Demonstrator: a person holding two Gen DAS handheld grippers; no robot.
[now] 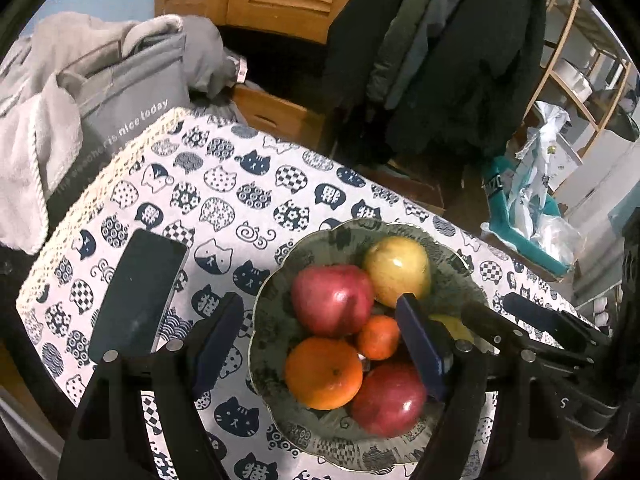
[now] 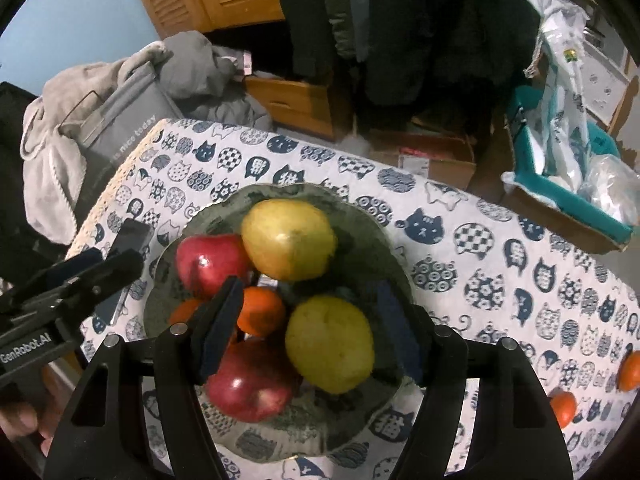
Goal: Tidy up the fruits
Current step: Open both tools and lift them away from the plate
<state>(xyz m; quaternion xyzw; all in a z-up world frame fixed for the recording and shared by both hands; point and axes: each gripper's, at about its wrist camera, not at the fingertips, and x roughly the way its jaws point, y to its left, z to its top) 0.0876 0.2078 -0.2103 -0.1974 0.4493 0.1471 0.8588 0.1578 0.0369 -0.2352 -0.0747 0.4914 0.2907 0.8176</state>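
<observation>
Fruits fill the bowl (image 2: 400, 264) mid-frame; right gripper (image 2: 308, 328) fingers spread wide around the lemon (image 2: 330, 344), firm but rollable—take its sides. Left gripper (image 1: 316, 344) released.

In the left wrist view, the left gripper (image 1: 316, 320) has one finger (image 1: 420, 344) covering part of a red apple (image 1: 388, 398) and most of a yellow fruit (image 1: 450, 326), leaving only a sliver too small to identify. A small orange (image 1: 378, 336) is half buried between its neighbours. The bowl (image 1: 268, 320) has its near rim cut off by the frame's lower edge.

In the right wrist view, the right gripper (image 2: 310, 320) has one finger (image 2: 218, 326) masking an orange (image 2: 184, 312) and part of a red apple (image 2: 248, 384). Two oranges (image 2: 630, 372) on the counter (image 2: 500, 248) are clipped by the lens's dark border. Printed lettering on a grey bag (image 2: 124, 132) is blurred and partly unreadable.
</observation>
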